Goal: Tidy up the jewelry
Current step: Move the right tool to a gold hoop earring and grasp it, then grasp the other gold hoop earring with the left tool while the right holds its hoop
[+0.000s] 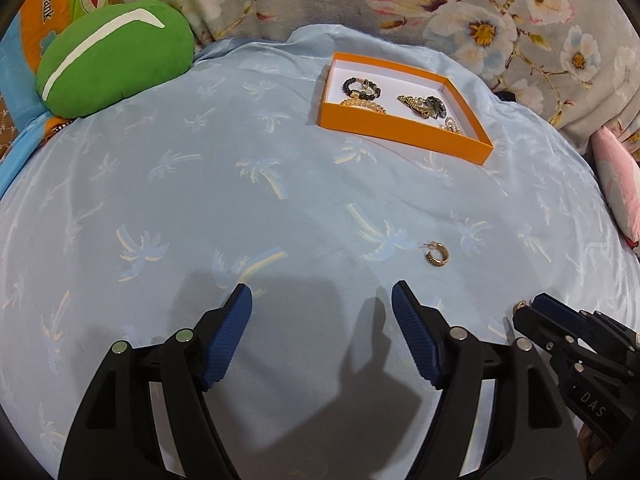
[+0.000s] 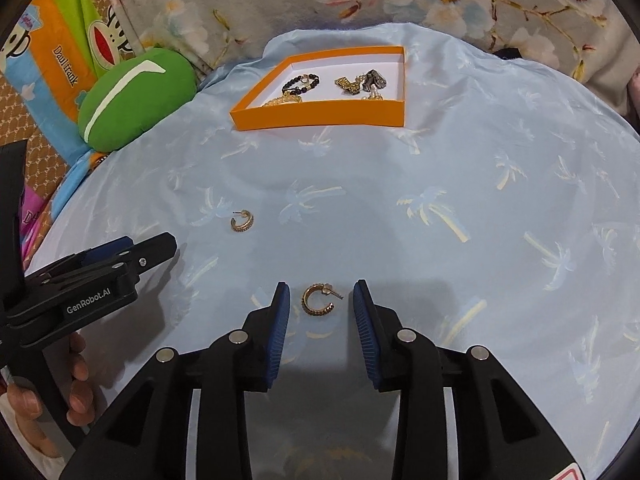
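A pale blue palm-print sheet [image 2: 400, 240] is covering the bed, with an orange box [image 2: 320, 114] of jewelry sitting near the far edge by a green cushion [image 2: 136, 96]. The right hand-held gripper [image 2: 320, 300] is hovering with its jaws spread narrowly around a gold hoop earring [image 2: 318, 300], not touching it. The left hand-held gripper [image 1: 322, 300] is gaping wide over bare sheet, while a second gold hoop earring [image 1: 437, 257] is lying just ahead to its right.

Green cushion [image 1: 114, 66] beside floral, perhaps quilted, bedding [image 1: 500, 16].
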